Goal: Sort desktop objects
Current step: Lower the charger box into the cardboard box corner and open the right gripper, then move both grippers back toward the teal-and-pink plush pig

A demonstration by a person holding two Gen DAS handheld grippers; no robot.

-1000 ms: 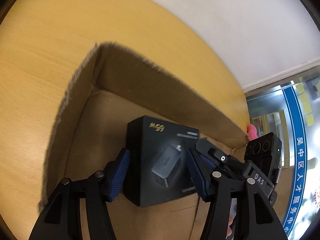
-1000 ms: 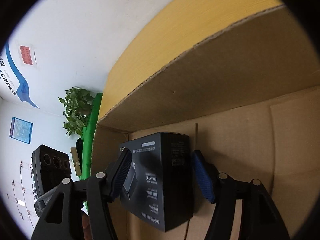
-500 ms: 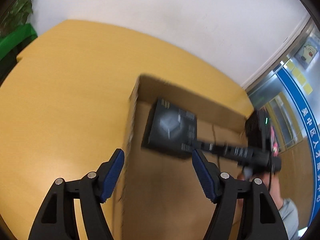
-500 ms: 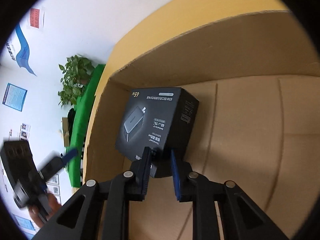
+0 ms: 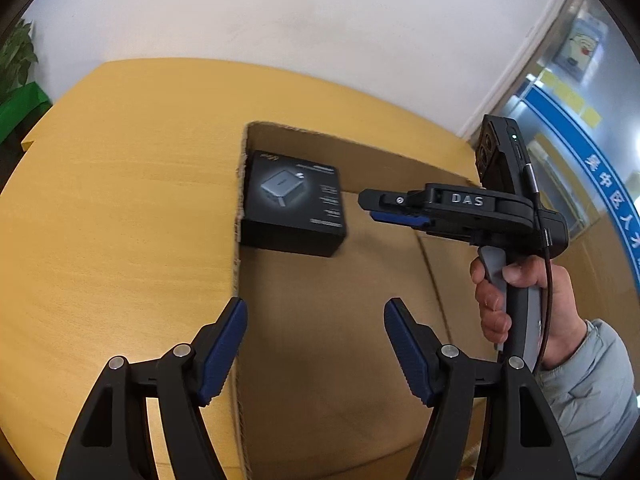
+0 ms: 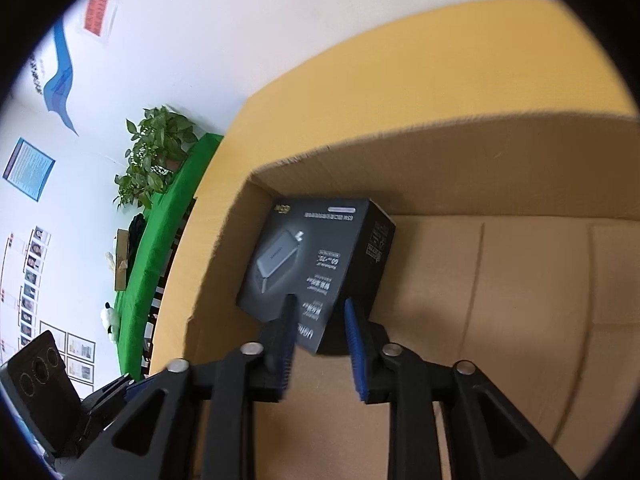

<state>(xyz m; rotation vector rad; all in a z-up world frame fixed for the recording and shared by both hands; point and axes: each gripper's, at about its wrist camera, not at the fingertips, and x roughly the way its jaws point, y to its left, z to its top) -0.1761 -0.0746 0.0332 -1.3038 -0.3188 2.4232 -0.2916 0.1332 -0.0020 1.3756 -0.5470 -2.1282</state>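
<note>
A black charger box (image 5: 294,204) lies flat in the far left corner of an open cardboard box (image 5: 320,320); it also shows in the right wrist view (image 6: 316,268). My left gripper (image 5: 316,344) is open and empty above the carton's left wall, well back from the charger box. My right gripper (image 6: 320,312) hovers just short of the charger box's near edge, jaws narrowly apart and holding nothing. In the left wrist view the right gripper (image 5: 376,208) points at the charger box from the right.
The carton sits on a yellow wooden table (image 5: 120,220) against a white wall. A green ledge (image 6: 160,248) with a potted plant (image 6: 156,156) lies beyond the table's far side. A glass door (image 5: 580,140) is at the right.
My left gripper has pulled up and back from the charger box. My right gripper closed to a narrow gap, withdrew and now sits just off the box, which rests in the carton's corner.
</note>
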